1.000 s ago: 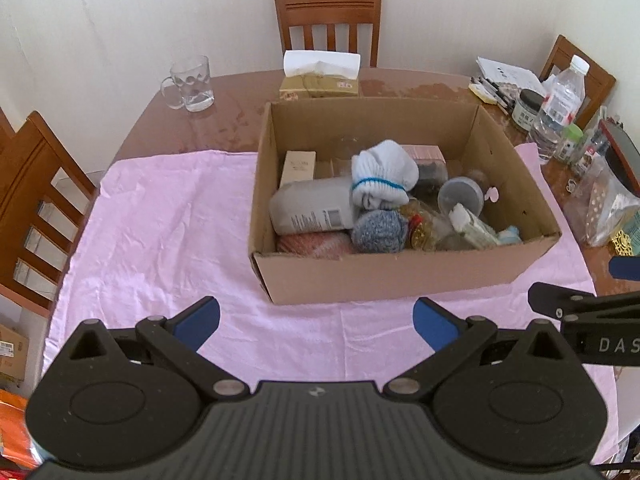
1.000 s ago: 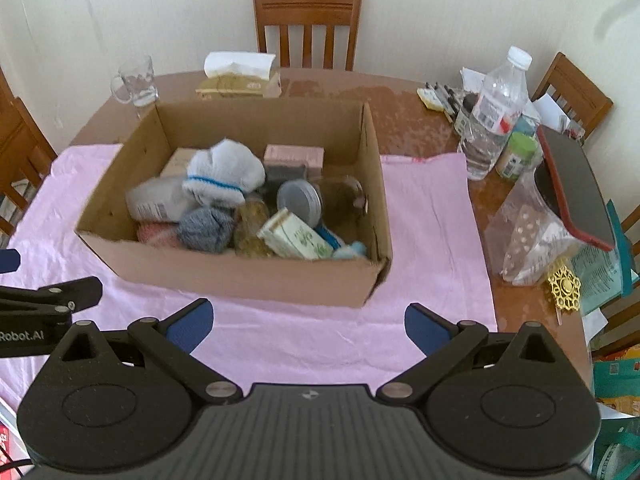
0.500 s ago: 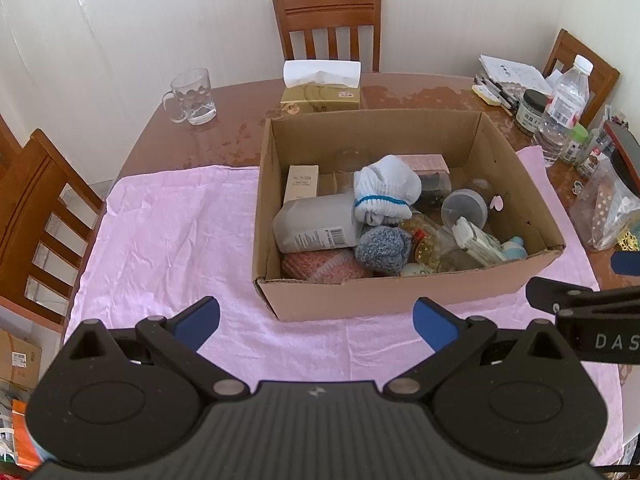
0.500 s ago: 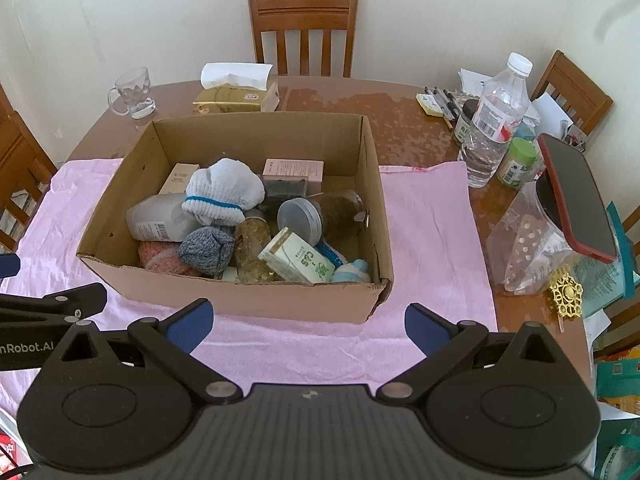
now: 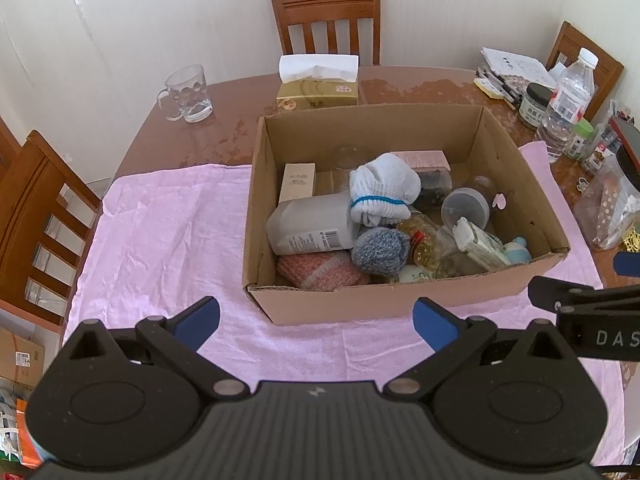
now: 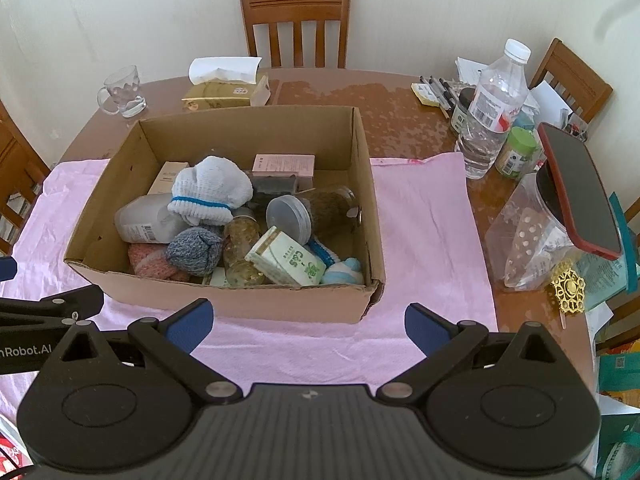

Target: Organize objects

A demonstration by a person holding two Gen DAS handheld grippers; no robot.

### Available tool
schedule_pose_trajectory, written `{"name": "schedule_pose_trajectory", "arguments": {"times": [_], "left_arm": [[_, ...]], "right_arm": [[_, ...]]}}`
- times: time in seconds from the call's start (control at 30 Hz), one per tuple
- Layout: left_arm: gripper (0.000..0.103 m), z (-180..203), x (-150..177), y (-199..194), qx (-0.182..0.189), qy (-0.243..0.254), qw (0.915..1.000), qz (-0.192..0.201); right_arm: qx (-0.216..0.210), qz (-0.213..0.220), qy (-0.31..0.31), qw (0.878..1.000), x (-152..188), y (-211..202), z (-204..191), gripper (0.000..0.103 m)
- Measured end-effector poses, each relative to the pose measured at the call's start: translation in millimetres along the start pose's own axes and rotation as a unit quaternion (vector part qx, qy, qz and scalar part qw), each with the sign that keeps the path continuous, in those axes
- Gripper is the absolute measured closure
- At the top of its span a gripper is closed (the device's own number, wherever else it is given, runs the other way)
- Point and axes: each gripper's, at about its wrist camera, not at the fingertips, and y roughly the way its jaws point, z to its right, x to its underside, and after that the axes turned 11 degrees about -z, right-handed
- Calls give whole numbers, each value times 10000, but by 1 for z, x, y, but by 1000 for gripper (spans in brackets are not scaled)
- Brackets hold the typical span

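An open cardboard box stands on a pink cloth. Inside lie a rolled white sock, a grey-blue sock ball, a pink knit piece, a white bottle on its side, a lidded jar, a green-and-white carton and small boxes. My left gripper hovers open in front of the box's near wall, holding nothing. My right gripper is open too, level with it, before the box's near right part.
A brown table carries a glass mug, a tissue box, a water bottle, jars, pens, a plastic bag and a red-edged phone. Wooden chairs ring the table.
Both grippers have drawn back and risen a little from the box, so it sits farther off and more of its contents show. Nothing was taken hold of.
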Motion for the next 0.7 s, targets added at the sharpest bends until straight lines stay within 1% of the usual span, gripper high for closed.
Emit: {"name": "schedule_pose_trajectory", "arguments": {"times": [0.7], "left_arm": [[1,-1,-6,0,-61,-50,10000,-29]], "right_arm": [[-23,-28,12,10000,-5,2,2,0]]}}
